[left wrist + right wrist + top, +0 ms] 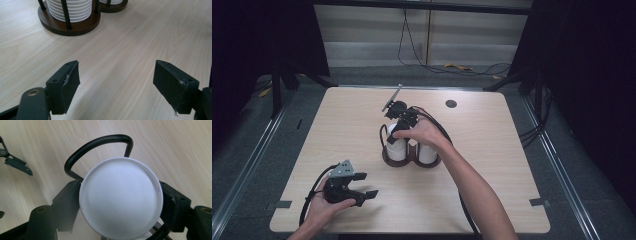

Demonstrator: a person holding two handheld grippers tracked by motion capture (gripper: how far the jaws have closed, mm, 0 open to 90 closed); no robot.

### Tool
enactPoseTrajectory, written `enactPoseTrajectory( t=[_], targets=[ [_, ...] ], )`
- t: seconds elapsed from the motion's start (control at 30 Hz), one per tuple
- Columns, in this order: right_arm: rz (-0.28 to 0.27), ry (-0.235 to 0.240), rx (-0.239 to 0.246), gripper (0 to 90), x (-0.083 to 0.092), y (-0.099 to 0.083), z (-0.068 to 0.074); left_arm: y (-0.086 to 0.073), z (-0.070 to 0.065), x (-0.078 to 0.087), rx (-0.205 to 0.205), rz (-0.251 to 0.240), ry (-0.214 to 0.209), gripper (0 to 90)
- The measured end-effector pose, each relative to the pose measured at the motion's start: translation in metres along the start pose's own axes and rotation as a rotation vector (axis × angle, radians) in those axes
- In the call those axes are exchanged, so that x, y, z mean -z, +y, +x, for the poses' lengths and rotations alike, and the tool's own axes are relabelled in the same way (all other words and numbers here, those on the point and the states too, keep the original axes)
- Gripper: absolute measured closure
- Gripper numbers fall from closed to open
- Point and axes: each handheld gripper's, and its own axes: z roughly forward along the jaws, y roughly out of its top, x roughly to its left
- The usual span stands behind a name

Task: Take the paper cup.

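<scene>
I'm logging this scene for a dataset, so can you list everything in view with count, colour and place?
table: one, light wood, centre of the high view.
holder: one, dark brown double base with black wire posts, mid-table.
stacks: two, white discs or cups, one in each holder ring.
top piece: one, white, round, between the right gripper's jaws.
grommet: one, dark, round, far right part of the table.
cables: several, black and yellow, on the floor beyond the table.
left gripper: black, jaws apart, over bare table near the front left.
right gripper: black, on the left stack.
hands: two, one on each gripper.
</scene>
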Motion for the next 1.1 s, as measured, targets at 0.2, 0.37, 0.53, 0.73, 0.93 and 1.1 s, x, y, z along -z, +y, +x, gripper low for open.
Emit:
enactPoseTrajectory(
  t=[0.2, 0.37, 0.53, 0.73, 0.93, 1.1],
  targets=[
    [0.010, -0.004, 0.011, 31.2, -0.001, 0.000, 0.000, 0.000, 0.000, 0.000, 0.000, 0.000, 0.000, 21.1],
    [-0.008, 0.008, -0.001, 32.3, 0.004, -0.001, -0.001, 0.000, 0.000, 0.000, 0.000, 0.002, -0.003, 21.1],
    [-0.012, 0.011, 0.010, 32.8, 0.007, 0.000, -0.001, 0.000, 0.000, 0.000, 0.000, 0.000, -0.001, 21.1],
    [-0.020, 0.010, 0.015, 33.0, 0.010, 0.001, 0.000, 0.000, 0.000, 0.000, 0.001, 0.000, -0.002, 21.1],
    [-0.033, 0.016, 0.013, 33.2, 0.014, 0.000, 0.000, 0.000, 0.000, 0.000, 0.002, 0.001, -0.002, 21.1],
    [-0.047, 0.017, 0.013, 33.6, 0.017, -0.001, 0.000, 0.000, 0.000, -0.001, 0.004, 0.003, 0.001, 21.1]
  ],
)
